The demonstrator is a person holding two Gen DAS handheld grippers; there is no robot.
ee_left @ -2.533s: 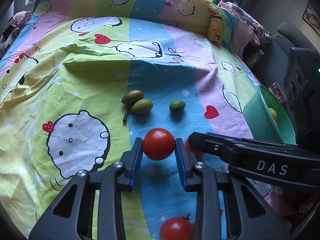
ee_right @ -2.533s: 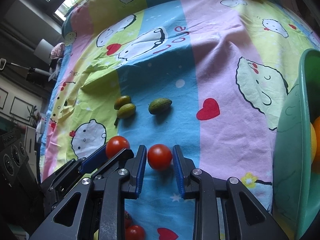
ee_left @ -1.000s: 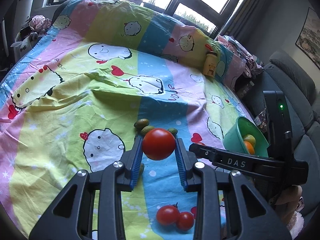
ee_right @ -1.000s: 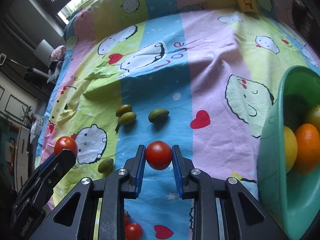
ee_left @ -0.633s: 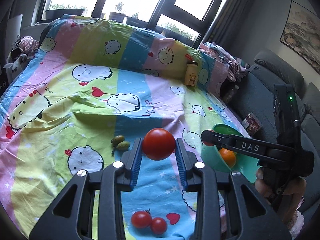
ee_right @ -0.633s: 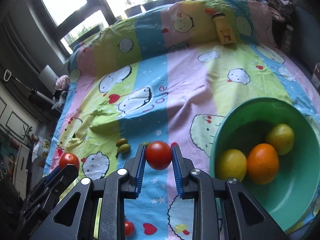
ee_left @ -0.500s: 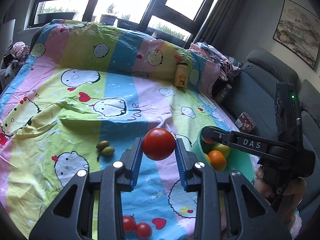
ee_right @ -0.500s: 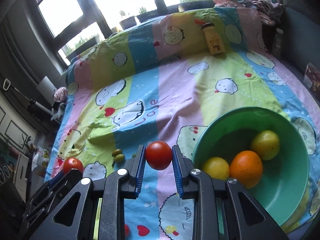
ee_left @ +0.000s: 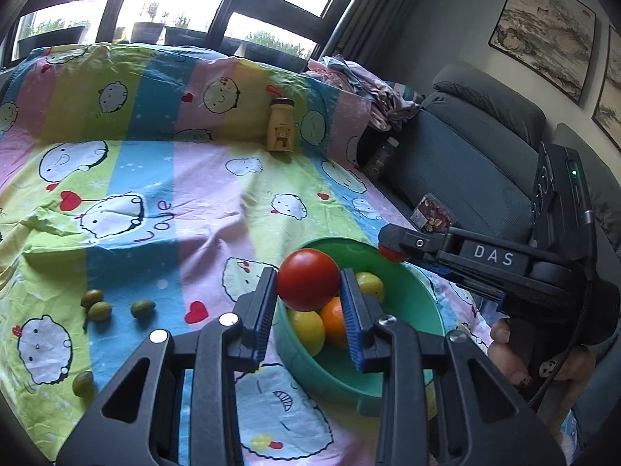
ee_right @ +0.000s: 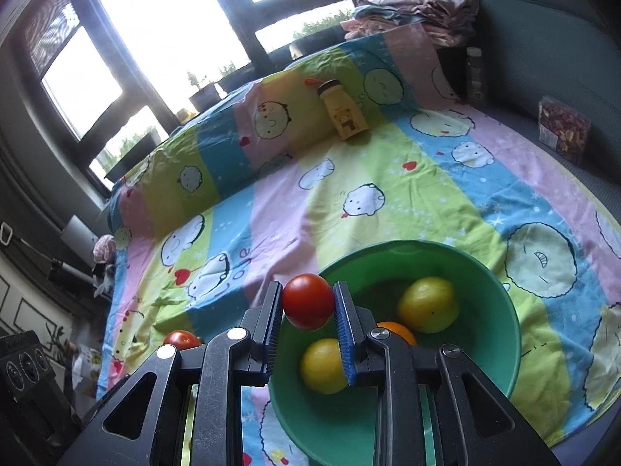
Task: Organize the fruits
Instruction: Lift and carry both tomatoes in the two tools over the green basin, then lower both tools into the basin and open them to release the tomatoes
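Left wrist view: left tongs (ee_left: 308, 303) clamped on a red tomato (ee_left: 307, 284), held in the air above the near rim of the green bowl (ee_left: 423, 303). Bowl sits on the bed (ee_left: 217, 202), toward its right edge, holding two yellow fruits and an orange (ee_left: 333, 320). Right tongs (ee_left: 392, 250) come in from the right over the bowl's far rim, a second tomato (ee_left: 392, 254) showing at their tip. Green fruits (ee_left: 143, 308) lie on the sheet toward the left edge. Yellow bottle (ee_left: 280, 125) stands at the far edge.

Right wrist view: right tongs (ee_right: 307, 312) closed on the second tomato (ee_right: 307, 306), above the bowl's (ee_right: 500, 334) left rim. Left tongs' tomato (ee_right: 181, 338) visible lower left.
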